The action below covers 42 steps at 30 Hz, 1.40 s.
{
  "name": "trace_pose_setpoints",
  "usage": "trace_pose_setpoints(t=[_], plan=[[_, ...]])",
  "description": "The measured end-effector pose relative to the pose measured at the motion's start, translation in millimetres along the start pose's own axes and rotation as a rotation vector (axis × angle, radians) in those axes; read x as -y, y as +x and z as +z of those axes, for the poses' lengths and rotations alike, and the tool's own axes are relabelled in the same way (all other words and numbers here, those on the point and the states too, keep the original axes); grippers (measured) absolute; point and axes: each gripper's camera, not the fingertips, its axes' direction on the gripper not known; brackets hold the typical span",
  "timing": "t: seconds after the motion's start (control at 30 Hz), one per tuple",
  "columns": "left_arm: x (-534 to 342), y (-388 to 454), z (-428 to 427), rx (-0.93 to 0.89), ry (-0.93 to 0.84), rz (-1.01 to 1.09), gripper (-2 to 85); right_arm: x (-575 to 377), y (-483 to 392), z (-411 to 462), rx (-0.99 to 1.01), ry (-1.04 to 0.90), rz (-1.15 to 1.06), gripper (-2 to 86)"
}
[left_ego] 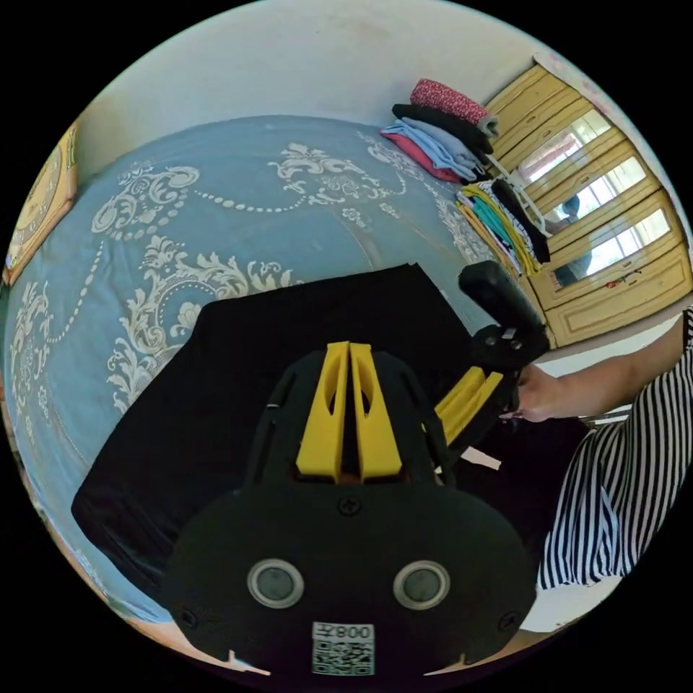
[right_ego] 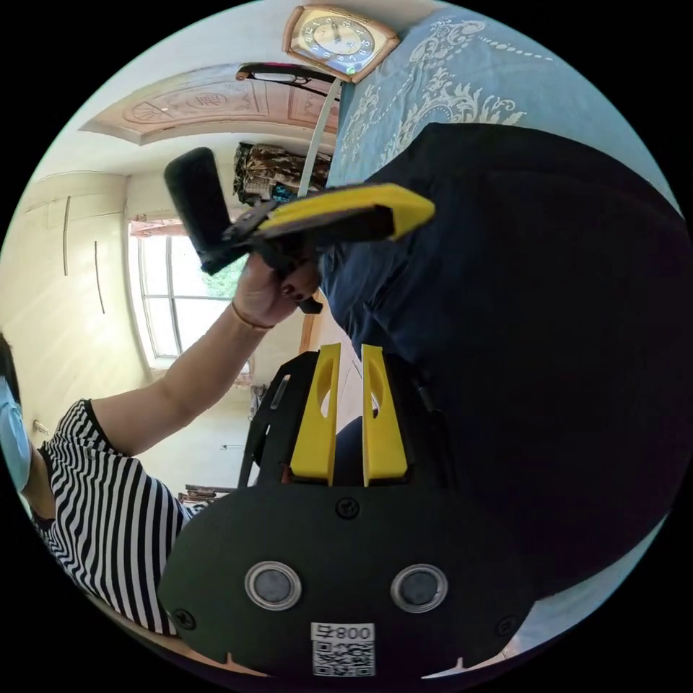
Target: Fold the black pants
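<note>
The black pants lie folded into a flat block on the blue patterned bed cover. My left gripper hovers over their middle, its yellow jaws together with nothing between them. My right gripper comes in from the right, held by a hand, with its tips low at the pants' near right edge. In the right gripper view the pants spread across the right side, and my right gripper sits at their edge with a narrow gap between its jaws. The left gripper is held above that edge.
Folded clothes are stacked at the bed's far corner, with a second pile beside them. A yellow wardrobe with mirrors stands beyond. A clock lies at the bed's other end. The person's striped shirt is close by.
</note>
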Motion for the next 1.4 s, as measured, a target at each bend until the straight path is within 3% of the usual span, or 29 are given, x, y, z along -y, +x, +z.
trace_pose_setpoints(t=[0.1,0.27,0.43,0.53,0.73,0.87,1.2,1.4], plan=[[-17.3,-5.5,24.5,0.054,-0.138,-0.057,1.0,-3.4,-6.2,-21.7,-0.032,0.048,-0.013,6.0],[-51.0,10.0,1.3,-0.083,0.107,-0.140,3.4,-28.6,0.6,-94.5,-0.186,0.273,0.071,7.2],[-69.4,75.4,30.3,-0.149,0.067,-0.017,8.0,-45.6,27.7,-133.4,-0.236,0.368,0.236,8.5],[-74.7,118.8,55.2,-0.122,0.022,0.046,10.9,-47.4,37.8,-137.5,-0.196,0.367,0.294,8.9],[-81.9,186.0,95.0,0.125,-0.080,0.174,15.3,-32.1,46.1,-131.9,-0.042,0.317,0.314,9.1],[-93.9,212.8,115.3,0.292,-0.111,0.206,14.3,-22.1,40.8,-135.3,-0.026,0.296,0.303,9.5],[-125.3,223.9,120.2,0.301,-0.014,0.067,5.1,-5.1,24.7,-149.5,0.057,0.279,0.265,9.3],[-148.0,230.5,113.8,0.285,0.048,0.057,3.7,-4.7,35.9,-173.3,0.026,0.388,0.360,10.0]])
